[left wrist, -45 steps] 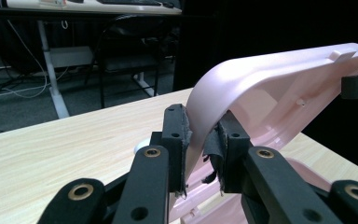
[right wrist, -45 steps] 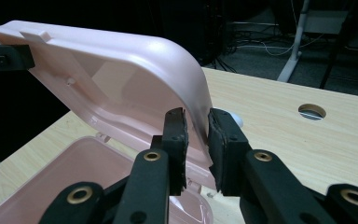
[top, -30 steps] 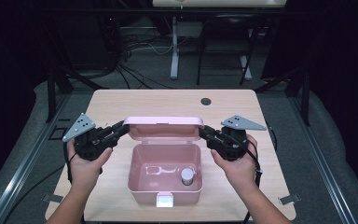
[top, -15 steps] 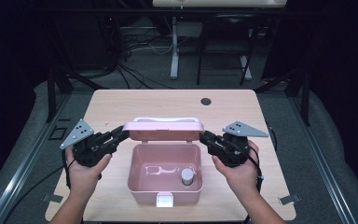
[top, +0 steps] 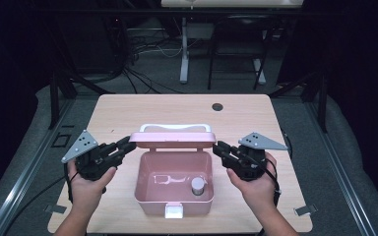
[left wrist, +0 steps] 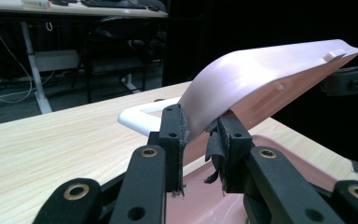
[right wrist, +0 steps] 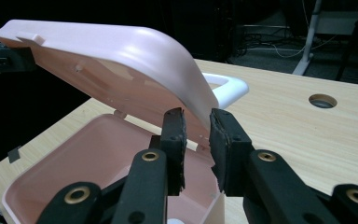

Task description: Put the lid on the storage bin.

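Pink lunch box [top: 173,199] sits open near the counter's [top: 128,110] front edge. Its lid [top: 172,139], half raised, is gripped at both ends: left gripper [top: 126,145] fingers pinch one edge, right gripper [top: 220,148] fingers the other, which have just eased slightly wider.

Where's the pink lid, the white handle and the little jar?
lid [top: 172,138], high view, on its top face
handle [top: 175,127], high view, on its far bar
jar [top: 197,186], high view, on its cap, inside the box
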A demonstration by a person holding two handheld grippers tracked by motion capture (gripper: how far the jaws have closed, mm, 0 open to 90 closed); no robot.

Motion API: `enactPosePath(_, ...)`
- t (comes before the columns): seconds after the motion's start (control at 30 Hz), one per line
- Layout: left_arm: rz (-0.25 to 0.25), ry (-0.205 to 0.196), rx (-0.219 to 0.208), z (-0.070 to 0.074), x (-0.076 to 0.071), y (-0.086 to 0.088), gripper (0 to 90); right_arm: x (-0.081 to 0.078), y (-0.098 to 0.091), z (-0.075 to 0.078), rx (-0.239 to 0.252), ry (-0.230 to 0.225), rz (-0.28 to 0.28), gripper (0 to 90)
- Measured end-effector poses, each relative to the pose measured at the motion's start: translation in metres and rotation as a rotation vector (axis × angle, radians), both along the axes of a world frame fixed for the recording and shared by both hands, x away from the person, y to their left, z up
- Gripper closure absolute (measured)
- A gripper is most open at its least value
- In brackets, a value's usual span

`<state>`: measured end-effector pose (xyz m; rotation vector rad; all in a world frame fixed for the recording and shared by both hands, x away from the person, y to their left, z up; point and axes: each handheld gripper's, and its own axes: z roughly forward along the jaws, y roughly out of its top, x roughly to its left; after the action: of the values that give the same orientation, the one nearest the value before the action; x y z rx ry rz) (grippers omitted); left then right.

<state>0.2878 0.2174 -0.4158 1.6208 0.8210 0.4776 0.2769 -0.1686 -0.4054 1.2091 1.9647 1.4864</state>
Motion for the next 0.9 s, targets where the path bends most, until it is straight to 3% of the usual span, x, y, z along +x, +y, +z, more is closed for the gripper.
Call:
enactPosePath(0.5, -0.009, 0.004, 0.005, -0.002, -0.007, 0.002, 75.2, -0.008, -0.017, -0.009, 0.048, 0.024, -0.029, 74.0)
enactPosePath(0.9, -0.015, 0.003, 0.006, -0.008, -0.016, 0.003, 75.2, -0.003, -0.021, -0.013, 0.03, 0.014, -0.08, 73.3)
